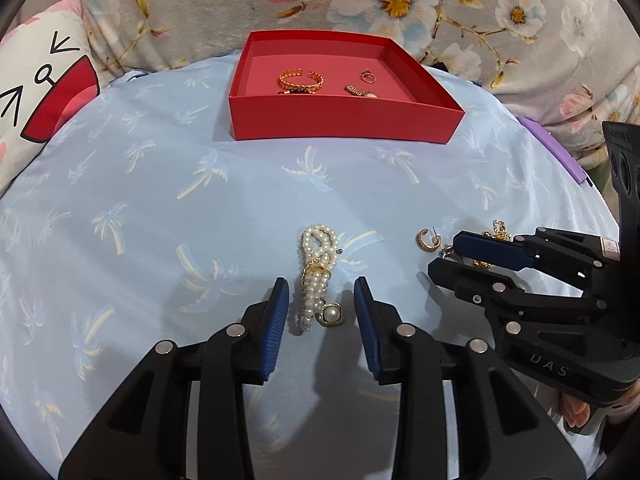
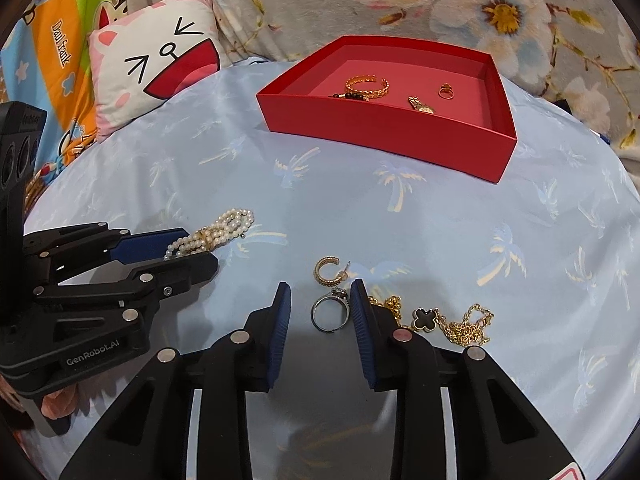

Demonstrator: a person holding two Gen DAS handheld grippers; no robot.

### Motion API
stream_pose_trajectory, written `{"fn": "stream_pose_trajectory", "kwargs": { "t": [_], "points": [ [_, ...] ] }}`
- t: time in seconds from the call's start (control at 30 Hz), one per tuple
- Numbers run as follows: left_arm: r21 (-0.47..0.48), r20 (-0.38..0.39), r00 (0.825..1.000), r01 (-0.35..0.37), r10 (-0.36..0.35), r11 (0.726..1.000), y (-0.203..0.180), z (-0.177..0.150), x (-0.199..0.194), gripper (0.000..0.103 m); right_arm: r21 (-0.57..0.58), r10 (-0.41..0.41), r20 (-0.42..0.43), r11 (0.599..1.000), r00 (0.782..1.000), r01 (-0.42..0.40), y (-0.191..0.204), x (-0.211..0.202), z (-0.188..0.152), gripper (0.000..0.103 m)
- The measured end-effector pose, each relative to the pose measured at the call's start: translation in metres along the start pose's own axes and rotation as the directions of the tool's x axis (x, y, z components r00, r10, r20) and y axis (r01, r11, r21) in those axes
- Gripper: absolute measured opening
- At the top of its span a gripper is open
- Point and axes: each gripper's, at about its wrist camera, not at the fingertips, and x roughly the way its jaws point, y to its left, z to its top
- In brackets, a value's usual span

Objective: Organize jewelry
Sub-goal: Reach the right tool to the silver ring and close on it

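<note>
Straddling the pearl bracelet [image 1: 316,276] on the blue cloth [image 1: 160,200] with left gripper [image 1: 321,304] jaws apart, right gripper [image 2: 320,308] likewise parted around the silver ring [image 2: 329,314]; probably light, limp, slippery strands, best pinched at the gold clasp [image 1: 316,270], red box [image 1: 344,124] beyond.

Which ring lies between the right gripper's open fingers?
The silver ring, flat on the blue cloth; the gold hoop earring lies ahead, beyond the right gripper.
</note>
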Motion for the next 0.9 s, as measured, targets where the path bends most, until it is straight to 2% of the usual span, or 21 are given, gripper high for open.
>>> {"fn": "stream_pose_trajectory", "kwargs": {
  "t": [0.13,0.2,0.23,0.5,0.63,0.9],
  "points": [
    [0.009,-0.001,1.0,-0.005,0.005,1.0,-0.001,0.0,0.0,0.034,-0.018,-0.013,-0.001,1.0,1.0,0.013,0.003,0.001,0.001,0.027],
    [0.01,-0.001,1.0,-0.006,0.006,1.0,-0.001,0.0,0.0,0.034,-0.019,-0.026,-0.002,0.999,1.0,0.026,0.002,0.001,0.001,0.018],
    [0.009,-0.001,1.0,-0.005,0.005,1.0,-0.001,0.0,0.0,0.034,-0.015,-0.025,-0.002,1.0,1.0,0.025,0.001,0.001,0.001,0.017],
    [0.005,0.0,1.0,0.001,-0.001,1.0,-0.002,-0.001,0.0,0.034,0.012,0.011,-0.02,1.0,1.0,-0.01,-0.007,-0.002,-0.006,0.019],
    [0.002,0.002,1.0,0.01,-0.01,1.0,0.0,0.0,0.0,0.035,0.006,-0.004,-0.012,1.0,1.0,0.004,-0.002,-0.005,-0.012,0.02],
    [-0.011,0.007,0.999,0.032,-0.032,0.999,0.003,0.0,0.0,0.035,0.073,0.023,-0.001,0.997,1.0,-0.023,-0.01,-0.005,-0.012,0.019]
  ]
}}
